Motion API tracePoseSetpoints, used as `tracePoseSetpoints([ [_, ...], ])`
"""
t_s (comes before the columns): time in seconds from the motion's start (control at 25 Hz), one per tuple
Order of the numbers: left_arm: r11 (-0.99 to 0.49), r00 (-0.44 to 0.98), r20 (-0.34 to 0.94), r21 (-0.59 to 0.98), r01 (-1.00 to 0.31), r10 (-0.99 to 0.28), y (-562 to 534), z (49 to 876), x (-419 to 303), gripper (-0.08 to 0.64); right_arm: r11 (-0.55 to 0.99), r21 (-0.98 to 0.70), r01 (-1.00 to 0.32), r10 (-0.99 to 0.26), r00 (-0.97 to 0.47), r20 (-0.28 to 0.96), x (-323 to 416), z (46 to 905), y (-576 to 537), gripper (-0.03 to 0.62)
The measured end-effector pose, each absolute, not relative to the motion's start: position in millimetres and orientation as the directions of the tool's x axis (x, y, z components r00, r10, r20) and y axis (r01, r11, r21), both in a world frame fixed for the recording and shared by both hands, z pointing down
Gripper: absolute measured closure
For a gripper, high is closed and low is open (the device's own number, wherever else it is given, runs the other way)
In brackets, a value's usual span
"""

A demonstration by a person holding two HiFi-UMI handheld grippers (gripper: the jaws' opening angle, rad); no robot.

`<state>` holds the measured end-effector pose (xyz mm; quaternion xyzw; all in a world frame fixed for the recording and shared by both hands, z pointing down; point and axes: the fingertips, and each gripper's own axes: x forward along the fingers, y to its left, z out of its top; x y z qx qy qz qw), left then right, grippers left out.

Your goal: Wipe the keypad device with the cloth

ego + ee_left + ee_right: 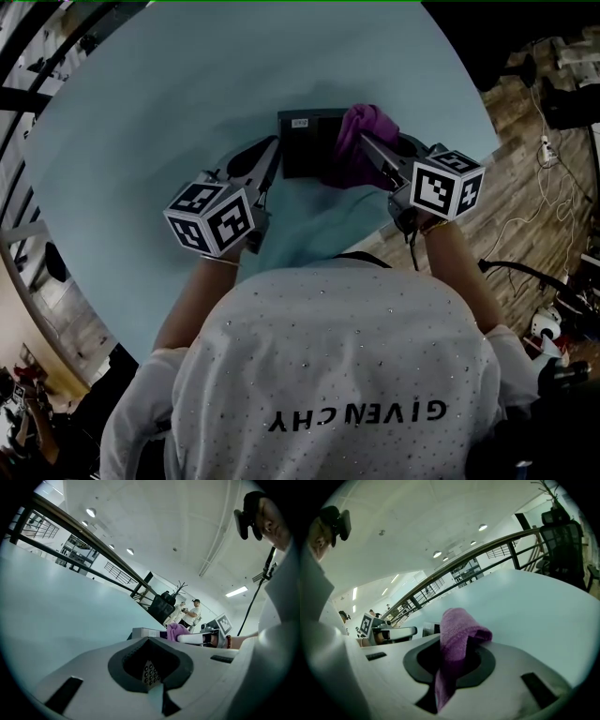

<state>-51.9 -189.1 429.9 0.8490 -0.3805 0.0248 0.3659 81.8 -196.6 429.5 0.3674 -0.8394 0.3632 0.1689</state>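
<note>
Your right tongs [373, 157] pinch the purple cloth [364, 127], which is bunched against the keypad device [305, 142] just ahead of their tips. Your left tongs [269, 169] are pressed together and empty. The device sits just beside their tip, on the counter [187, 84].

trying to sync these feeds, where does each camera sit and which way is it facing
Head view: on the person's head, looking steeply down at the table, device and cloth; shirt, forearms, left claw and right claw show.
Left gripper view: on the left claw, low over the table, looking along its jaws toward the device; shirt at right.
Right gripper view: on the right claw, looking along jaws shut on the cloth.
Shared: each gripper view shows the other claw and the device.
</note>
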Motion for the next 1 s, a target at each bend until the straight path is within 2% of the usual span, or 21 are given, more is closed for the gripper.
tracePoseSetpoints([
  [0.64,-0.413,0.667,0.314,0.588,-0.696,-0.676,-185.2,430.1,-68.2,0.56,0.405,-0.441,-0.801,-0.532,-0.599,0.598,111.6,436.5,-189.8,0.545],
  [1.0,-0.418,0.67,0.317,0.585,-0.695,-0.671,-174.7,431.0,-68.2,0.56,0.586,-0.423,-0.692,-0.434,-0.708,0.558,42.6,416.5,-179.9,0.545],
])
